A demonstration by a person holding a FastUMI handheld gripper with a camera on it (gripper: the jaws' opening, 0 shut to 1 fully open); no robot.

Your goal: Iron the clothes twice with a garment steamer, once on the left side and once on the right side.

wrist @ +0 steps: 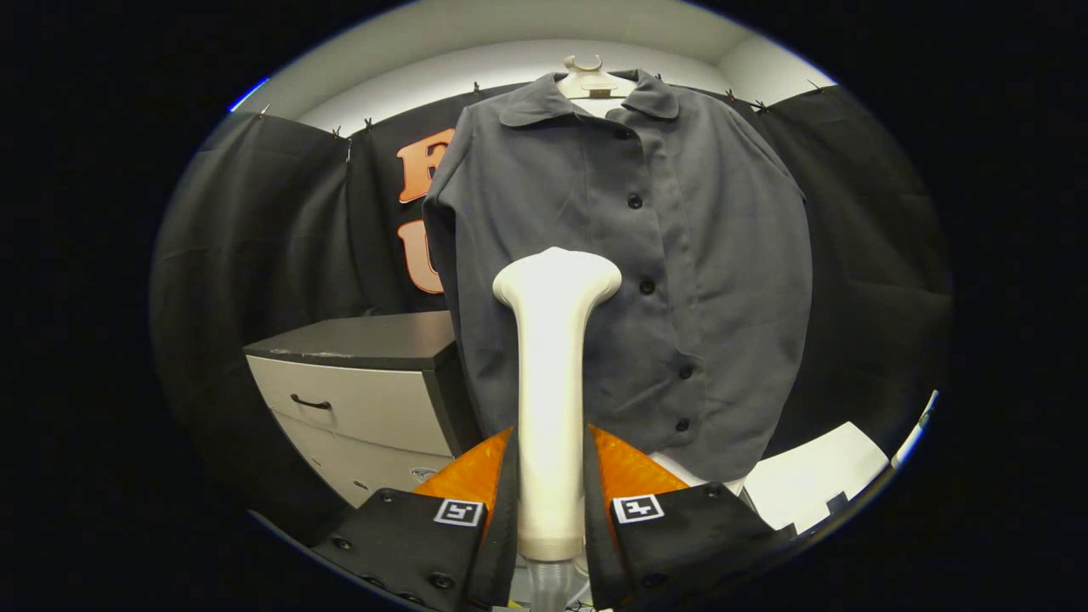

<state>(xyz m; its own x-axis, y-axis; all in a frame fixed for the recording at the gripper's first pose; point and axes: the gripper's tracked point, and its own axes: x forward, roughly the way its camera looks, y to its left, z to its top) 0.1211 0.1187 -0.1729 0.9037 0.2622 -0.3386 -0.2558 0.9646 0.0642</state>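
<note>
A dark grey buttoned shirt (680,255) hangs on a white hanger (589,81) in front of the black booth wall. My gripper (551,476) is shut on the handle of a white garment steamer (552,374), which stands upright between the fingers. The steamer's wide head (557,279) overlaps the shirt's left half, about mid-height, left of the button row. I cannot tell whether the head touches the cloth.
A low cabinet (365,399) with a dark top and pale drawers stands to the left of the shirt, below its sleeve. A white surface (816,480) lies under the shirt's right hem.
</note>
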